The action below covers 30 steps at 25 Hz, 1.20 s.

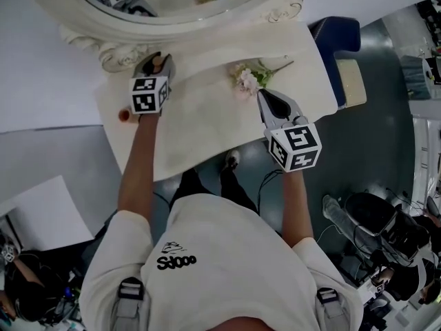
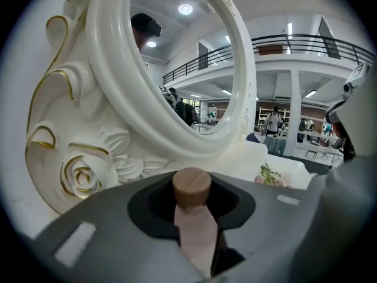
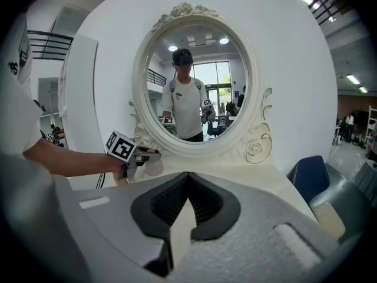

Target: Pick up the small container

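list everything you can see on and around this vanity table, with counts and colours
mirror: one, white oval frame with gold trim, back of the table
table: one, cream-white, under both tools
small container: one, pale pink with wooden cap, between the left tool's jaws
flower sprig: one, pink and white, on the table by the right tool's tip
small round object: one, reddish, table's left edge
chair: one, blue, right of the table
left tool: one, grey, closed on the small container
right tool: one, grey, jaws together, empty, over the table
arms: two, bare, reaching from a white T-shirt
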Tool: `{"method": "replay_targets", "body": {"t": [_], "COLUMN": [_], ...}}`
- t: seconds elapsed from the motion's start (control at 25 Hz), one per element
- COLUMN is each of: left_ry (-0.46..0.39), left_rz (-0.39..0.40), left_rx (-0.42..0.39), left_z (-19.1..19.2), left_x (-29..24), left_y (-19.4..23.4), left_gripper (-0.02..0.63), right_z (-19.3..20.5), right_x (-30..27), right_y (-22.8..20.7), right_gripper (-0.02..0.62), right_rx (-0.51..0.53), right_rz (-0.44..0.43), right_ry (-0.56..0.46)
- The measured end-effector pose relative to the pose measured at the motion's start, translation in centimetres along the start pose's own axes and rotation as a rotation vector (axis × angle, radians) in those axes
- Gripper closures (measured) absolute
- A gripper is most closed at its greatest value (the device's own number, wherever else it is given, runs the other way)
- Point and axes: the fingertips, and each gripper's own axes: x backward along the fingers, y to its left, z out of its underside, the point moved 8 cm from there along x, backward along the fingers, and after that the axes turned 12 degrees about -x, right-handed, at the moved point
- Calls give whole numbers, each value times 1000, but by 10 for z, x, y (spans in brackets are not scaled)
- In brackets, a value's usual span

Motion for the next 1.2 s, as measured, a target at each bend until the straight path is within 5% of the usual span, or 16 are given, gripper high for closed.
{"method": "replay_targets", "body": {"t": [0.52,1.2], "left_ry": [-159,-336], "left_rz": [234,273], "left_rx": [-120,-201], "left_z": [-64,-172], "left_x": [49,119], "left_y": [-52,-83], "left_gripper": [476,476], "right_z": [-28,-93], "right_x": [44,59], "right_y": [-5,8], "right_gripper": [594,594], "right_rx": [37,208], "right_rz": [66,48], "right_ry": [-130,-281]}}
